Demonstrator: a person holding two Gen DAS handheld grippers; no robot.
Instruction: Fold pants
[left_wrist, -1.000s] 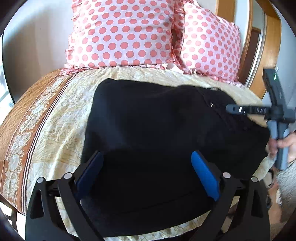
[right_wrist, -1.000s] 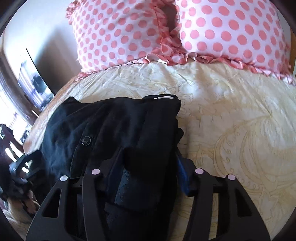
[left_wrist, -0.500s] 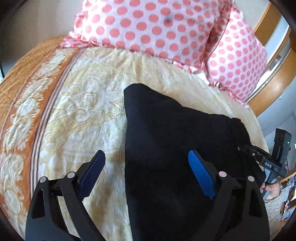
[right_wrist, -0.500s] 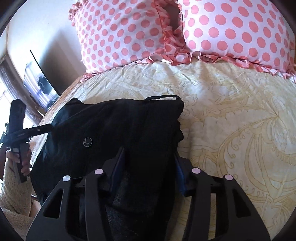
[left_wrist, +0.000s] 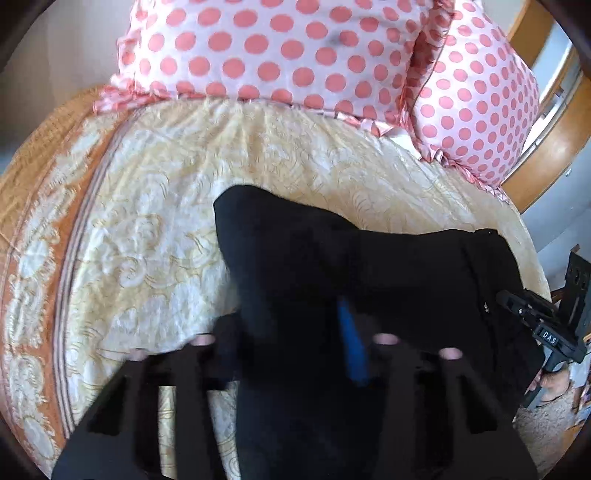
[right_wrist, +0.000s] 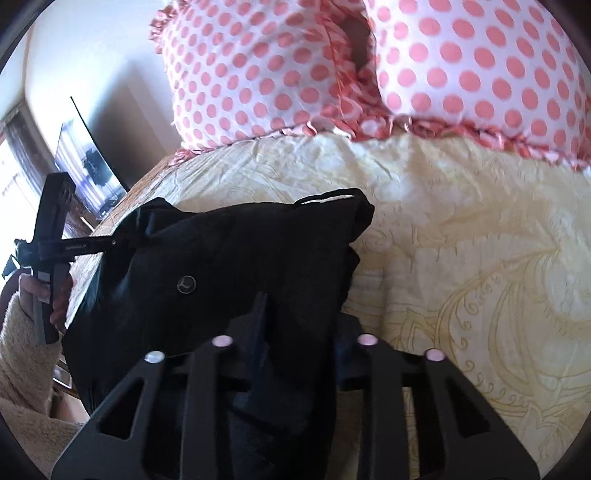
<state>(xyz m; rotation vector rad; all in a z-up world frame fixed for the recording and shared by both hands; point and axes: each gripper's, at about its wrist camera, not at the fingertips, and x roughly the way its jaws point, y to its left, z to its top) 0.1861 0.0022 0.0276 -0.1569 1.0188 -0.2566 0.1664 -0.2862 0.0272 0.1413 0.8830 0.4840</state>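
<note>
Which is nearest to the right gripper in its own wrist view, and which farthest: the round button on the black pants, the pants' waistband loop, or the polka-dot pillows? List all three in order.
1. Round button: on the black pants, just ahead and left of the right gripper.
2. Waistband loop: at the pants' far edge.
3. Polka-dot pillows: at the head of the bed, beyond the bedspread.

Both grippers just clamped, angled downward

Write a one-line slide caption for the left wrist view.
Left claw closes on black pants lying on the patterned bedspread.
</note>
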